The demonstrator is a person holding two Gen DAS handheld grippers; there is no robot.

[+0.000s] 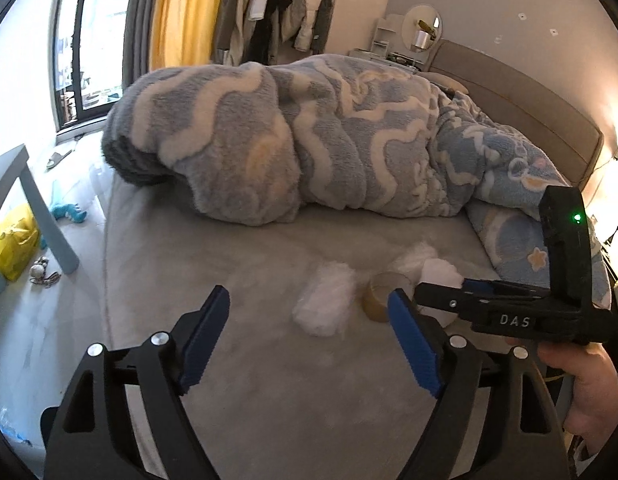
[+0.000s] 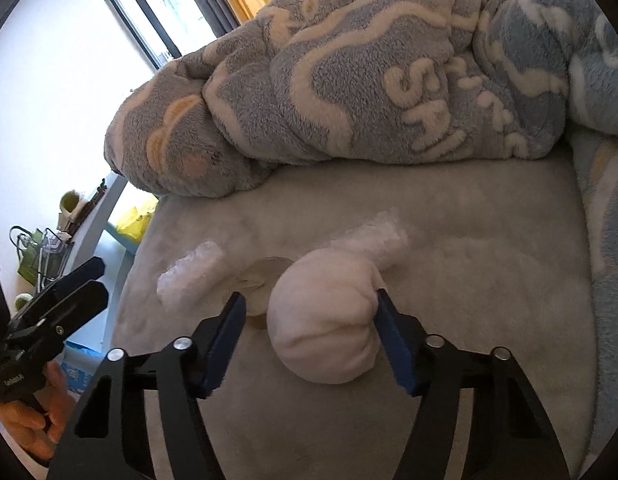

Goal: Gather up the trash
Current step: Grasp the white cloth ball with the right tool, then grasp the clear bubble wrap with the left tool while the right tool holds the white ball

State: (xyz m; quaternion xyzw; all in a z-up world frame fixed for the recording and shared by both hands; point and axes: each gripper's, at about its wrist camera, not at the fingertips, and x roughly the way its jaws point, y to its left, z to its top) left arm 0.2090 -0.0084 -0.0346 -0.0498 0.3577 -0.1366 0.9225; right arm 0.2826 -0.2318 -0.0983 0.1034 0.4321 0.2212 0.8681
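Observation:
A white balled-up cloth wad (image 2: 325, 320) lies on the grey bed sheet (image 2: 469, 280). My right gripper (image 2: 309, 312) is open with its jaws around the wad; the right pad touches it. A clear tape roll (image 2: 261, 276) lies just behind, with two crumpled bubble-wrap pieces, one to the left (image 2: 189, 272) and one behind (image 2: 373, 236). In the left wrist view my left gripper (image 1: 309, 320) is open and empty above the sheet, short of a bubble-wrap piece (image 1: 325, 304), the tape roll (image 1: 379, 294) and the wad (image 1: 439, 272). The right gripper (image 1: 441, 292) shows side-on there.
A bunched blue-and-cream fleece blanket (image 1: 309, 132) covers the far half of the bed. A grey headboard (image 1: 529, 104) is on the right. On the floor at left are a small table (image 1: 33, 200), a yellow bag (image 1: 13, 240) and a blue toy (image 1: 69, 212).

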